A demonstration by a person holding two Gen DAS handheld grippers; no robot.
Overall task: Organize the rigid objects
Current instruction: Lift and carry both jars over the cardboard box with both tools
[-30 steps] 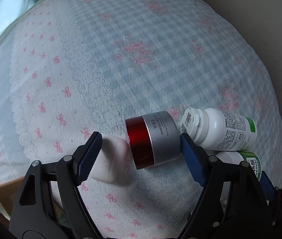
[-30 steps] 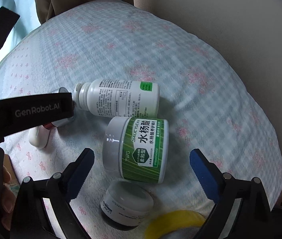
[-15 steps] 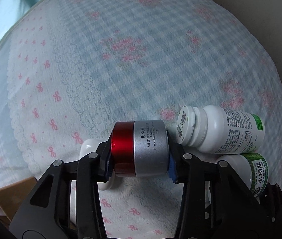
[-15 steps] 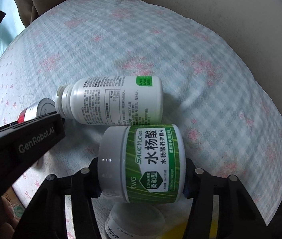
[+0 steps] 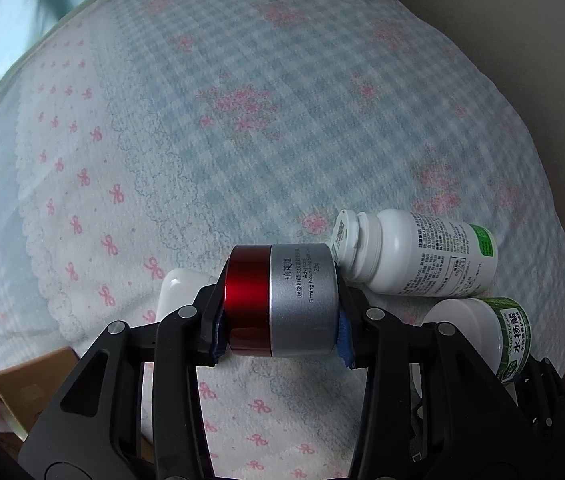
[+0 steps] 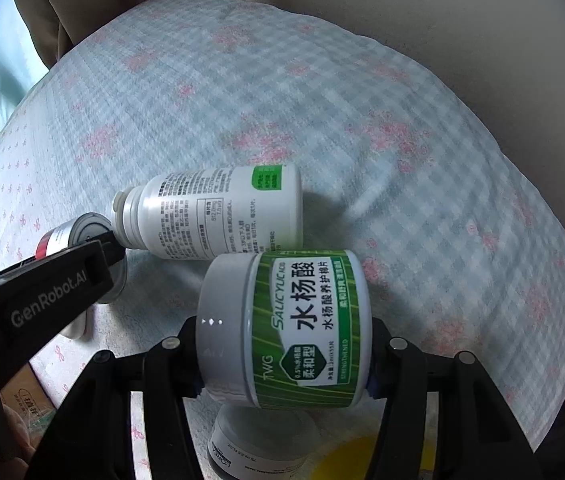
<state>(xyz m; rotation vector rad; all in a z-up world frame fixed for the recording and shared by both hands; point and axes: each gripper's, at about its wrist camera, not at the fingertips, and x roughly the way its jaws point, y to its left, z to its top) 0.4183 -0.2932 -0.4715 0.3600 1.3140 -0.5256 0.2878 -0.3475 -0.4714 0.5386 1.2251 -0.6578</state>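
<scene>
My left gripper (image 5: pixel 280 330) is shut on a silver jar with a red lid (image 5: pixel 282 300), held on its side over the bed. My right gripper (image 6: pixel 284 368) is shut on a green-and-white jar (image 6: pixel 290 328), also on its side. A white pill bottle (image 5: pixel 414 254) lies on the checked blanket just right of the silver jar; it also shows in the right wrist view (image 6: pixel 218 216). The green jar shows in the left wrist view (image 5: pixel 486 336), and the left gripper with the silver jar (image 6: pixel 78 236) in the right wrist view.
A small white case (image 5: pixel 180 292) lies behind the left fingers. A small white jar (image 6: pixel 258 440) and a yellow object (image 6: pixel 362 456) lie under the right gripper. A cardboard box (image 5: pixel 22 392) sits at the lower left. A beige wall (image 6: pixel 442 40) bounds the bed.
Both grippers went from open to shut: the left closed on the silver jar, the right on the green jar. Both jars now sit higher and closer in their views.
</scene>
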